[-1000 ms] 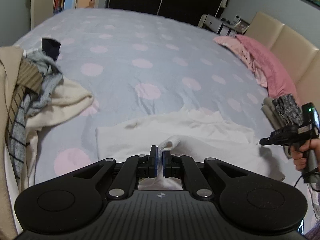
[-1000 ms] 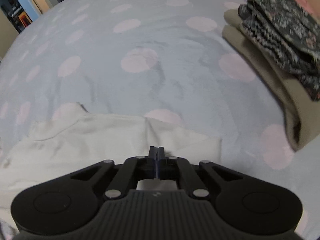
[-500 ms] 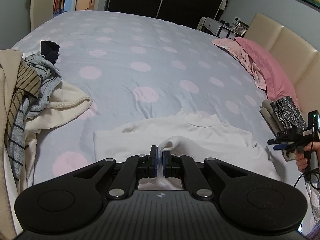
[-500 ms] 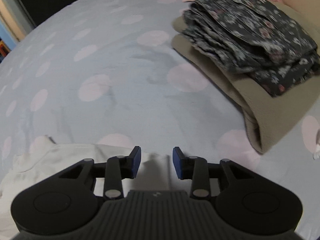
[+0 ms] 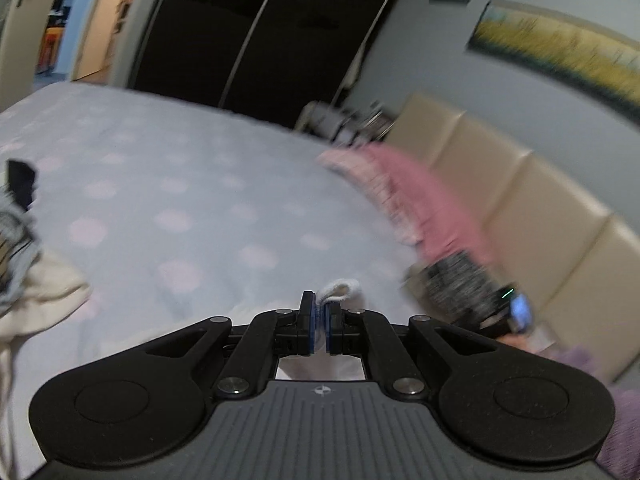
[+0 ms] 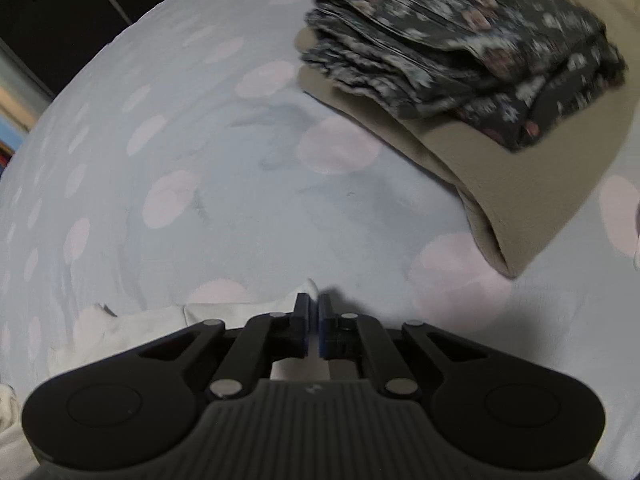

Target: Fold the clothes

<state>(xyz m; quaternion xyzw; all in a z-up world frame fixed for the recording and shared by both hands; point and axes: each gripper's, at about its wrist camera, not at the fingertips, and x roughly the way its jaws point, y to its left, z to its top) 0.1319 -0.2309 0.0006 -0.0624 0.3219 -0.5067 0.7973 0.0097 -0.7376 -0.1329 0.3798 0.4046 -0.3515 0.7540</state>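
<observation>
the white garment (image 6: 136, 326) lies on the bed (image 6: 224, 184) just under and to the left of the right gripper (image 6: 313, 322), its visible cloth stretching off toward the left edge of the right wrist view; how its long axis runs overall cannot be told, since most of it is hidden under the grippers. the right gripper is nearly closed, a narrow gap between its fingers, and a small white corner of the garment pokes up at the fingertips, pinched there. the left gripper (image 5: 319, 326) is closed on a white loop of the same garment (image 5: 340, 290), which curls up above the fingertips and leans right. a folded pile, dark flowered cloth (image 6: 472, 44) on a tan piece (image 6: 532, 184), sits ahead and to the right. a heap of clothes (image 5: 36, 292) lies at the left.
</observation>
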